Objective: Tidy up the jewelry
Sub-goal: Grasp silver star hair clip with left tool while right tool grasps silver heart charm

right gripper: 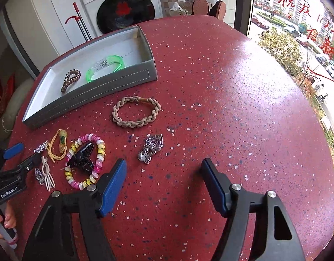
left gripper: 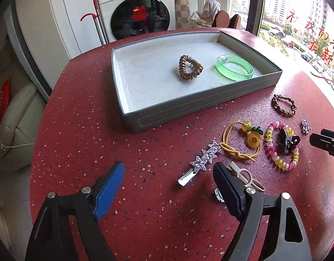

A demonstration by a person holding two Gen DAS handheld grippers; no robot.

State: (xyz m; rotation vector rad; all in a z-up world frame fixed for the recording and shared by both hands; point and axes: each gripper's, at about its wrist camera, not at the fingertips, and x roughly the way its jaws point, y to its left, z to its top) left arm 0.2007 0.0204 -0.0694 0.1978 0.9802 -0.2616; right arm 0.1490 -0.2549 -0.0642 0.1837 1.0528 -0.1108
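Note:
A grey tray holds a brown coil hair tie and a green bangle. Loose on the red table lie a star hair clip, a yellow cord tie with a sunflower, a pink-yellow bead bracelet with a black claw clip inside it, a braided beige bracelet, a silver brooch and a beige hairpin. My left gripper is open just before the star clip. My right gripper is open, near the brooch.
The round red speckled table ends at a window on the right. A washing machine and a red-handled mop stand behind the table. A beige sofa is at the left.

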